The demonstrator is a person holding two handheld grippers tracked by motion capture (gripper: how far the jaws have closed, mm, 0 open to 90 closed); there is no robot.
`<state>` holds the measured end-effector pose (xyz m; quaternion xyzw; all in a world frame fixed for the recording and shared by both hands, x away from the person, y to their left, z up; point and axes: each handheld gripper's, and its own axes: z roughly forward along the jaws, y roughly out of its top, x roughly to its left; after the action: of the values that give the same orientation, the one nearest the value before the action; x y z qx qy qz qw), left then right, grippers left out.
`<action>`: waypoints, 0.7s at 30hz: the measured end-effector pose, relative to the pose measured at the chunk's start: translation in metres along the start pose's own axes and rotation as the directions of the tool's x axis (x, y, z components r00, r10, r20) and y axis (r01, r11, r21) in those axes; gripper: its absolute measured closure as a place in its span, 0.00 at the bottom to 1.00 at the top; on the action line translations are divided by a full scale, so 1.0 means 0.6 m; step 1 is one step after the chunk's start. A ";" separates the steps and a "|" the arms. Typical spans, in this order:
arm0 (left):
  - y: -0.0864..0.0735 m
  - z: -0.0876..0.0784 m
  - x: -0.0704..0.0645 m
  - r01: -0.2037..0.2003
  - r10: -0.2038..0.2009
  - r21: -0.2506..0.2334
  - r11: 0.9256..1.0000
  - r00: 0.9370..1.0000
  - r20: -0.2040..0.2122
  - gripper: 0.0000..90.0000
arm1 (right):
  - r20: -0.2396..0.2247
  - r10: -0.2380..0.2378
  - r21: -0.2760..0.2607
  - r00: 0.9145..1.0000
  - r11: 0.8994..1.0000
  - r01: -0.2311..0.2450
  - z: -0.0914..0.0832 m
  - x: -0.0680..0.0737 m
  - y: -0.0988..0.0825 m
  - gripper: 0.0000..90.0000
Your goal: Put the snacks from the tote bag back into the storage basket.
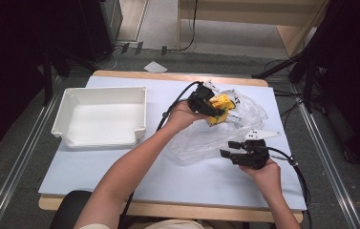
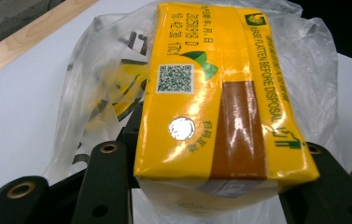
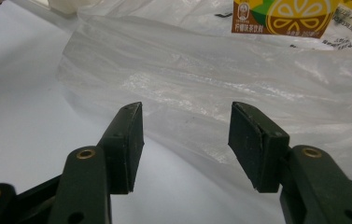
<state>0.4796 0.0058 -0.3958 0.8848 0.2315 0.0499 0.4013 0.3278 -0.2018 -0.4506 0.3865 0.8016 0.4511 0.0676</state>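
In the left gripper view the lower end of the yellow drink carton (image 2: 220, 93) is cut off by the bottom edge, and the jaw tips are hidden behind the carton, so the pads themselves cannot be seen against its sides. The small print on the carton is mostly too fine to read. From above, the carton (image 1: 219, 108) is small and partly covered by the left hand-held gripper (image 1: 211, 107), and the folds of the clear plastic bag (image 1: 206, 140) blur into the pale table (image 1: 120, 167).

The left gripper view gives the carton's face close up: a square code, a round foil spot, a brown band, with the bag (image 2: 94, 93) crumpled behind it. The high view gives the layout instead: a white tray (image 1: 102, 116) standing well apart at the left of the table, the carton held above the bag toward the far right, and the right hand-held gripper (image 1: 237, 149) near the bag's near edge. The right gripper view shows the carton's printed end (image 3: 285, 16) with a lemon picture, at the top, beyond the bag (image 3: 220, 79).

The left hand-held gripper grasps the carton between widely spread jaws, one at each side. The right hand-held gripper (image 3: 185, 140) is released, its jaws wide apart with nothing between them, just over the bag's edge.
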 end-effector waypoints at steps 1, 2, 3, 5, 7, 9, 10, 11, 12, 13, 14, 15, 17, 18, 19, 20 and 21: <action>0.000 -0.003 -0.001 0.003 -0.003 -0.004 1.000 1.000 0.003 0.59 | -0.002 -0.003 -0.001 1.000 1.000 0.003 0.000 0.001 0.000 0.52; 0.000 -0.008 -0.002 0.002 -0.002 -0.003 1.000 1.000 0.006 0.59 | -0.003 -0.003 0.000 1.000 1.000 0.003 0.000 0.001 0.000 0.52; 0.000 -0.012 -0.003 -0.004 0.004 0.000 1.000 1.000 0.007 0.59 | -0.003 -0.005 0.001 1.000 1.000 0.005 0.001 0.001 0.000 0.52; 0.000 -0.019 -0.005 -0.006 0.006 0.000 1.000 1.000 0.007 0.59 | -0.003 -0.006 0.001 1.000 1.000 0.006 0.000 0.001 0.000 0.52; 0.000 -0.027 -0.008 -0.021 0.021 -0.002 1.000 1.000 0.004 0.59 | -0.001 -0.007 0.000 1.000 1.000 0.007 0.000 0.001 0.000 0.52; -0.001 -0.036 -0.010 -0.030 0.030 -0.002 1.000 1.000 0.004 0.59 | -0.002 -0.005 -0.004 1.000 1.000 0.005 -0.001 0.003 0.000 0.52; -0.002 -0.041 -0.010 -0.030 0.030 0.002 1.000 0.999 0.012 0.59 | -0.003 -0.002 -0.007 1.000 1.000 0.002 -0.002 0.004 0.000 0.52; -0.003 -0.045 -0.011 -0.028 0.028 -0.001 1.000 0.999 0.017 0.59 | -0.002 -0.005 -0.010 1.000 1.000 0.005 -0.003 0.005 0.001 0.52; -0.004 -0.052 -0.012 -0.026 0.026 -0.002 1.000 0.999 0.025 0.59 | -0.003 -0.002 -0.018 1.000 1.000 0.002 -0.005 0.006 0.001 0.52; -0.005 -0.055 -0.012 -0.022 0.022 -0.002 1.000 0.999 0.028 0.59 | -0.006 0.003 -0.027 1.000 1.000 -0.003 -0.006 0.007 0.002 0.52; -0.007 -0.060 -0.014 -0.023 0.024 -0.008 1.000 0.999 0.028 0.59 | -0.006 0.003 -0.029 1.000 1.000 -0.003 -0.007 0.006 0.003 0.52; -0.009 -0.064 -0.015 -0.024 0.024 -0.010 1.000 0.999 0.031 0.59 | -0.006 0.007 -0.029 1.000 1.000 -0.008 -0.007 0.006 0.003 0.52; -0.013 -0.071 -0.016 -0.017 0.017 -0.001 1.000 0.999 0.033 0.59 | -0.003 0.010 -0.026 1.000 1.000 -0.010 -0.005 0.006 0.003 0.52; -0.014 -0.073 -0.017 -0.017 0.017 0.002 1.000 0.999 0.034 0.59 | -0.003 0.010 -0.022 1.000 1.000 -0.010 -0.004 0.007 0.002 0.52; -0.016 -0.075 -0.017 -0.013 0.013 0.001 1.000 0.999 0.035 0.59 | 0.003 0.003 -0.022 1.000 1.000 -0.003 -0.003 0.007 0.002 0.52; -0.018 -0.078 -0.018 -0.013 0.013 0.001 1.000 0.999 0.039 0.59 | 0.004 0.003 -0.017 1.000 1.000 -0.003 -0.002 0.008 0.002 0.52; -0.020 -0.081 -0.018 -0.014 0.013 0.002 1.000 0.999 0.038 0.59 | 0.004 0.005 -0.017 1.000 1.000 -0.004 -0.001 0.008 0.001 0.52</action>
<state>0.4521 0.0409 -0.3710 0.8875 0.2179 0.0356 0.4045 0.3249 -0.1987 -0.4486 0.3887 0.7967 0.4572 0.0714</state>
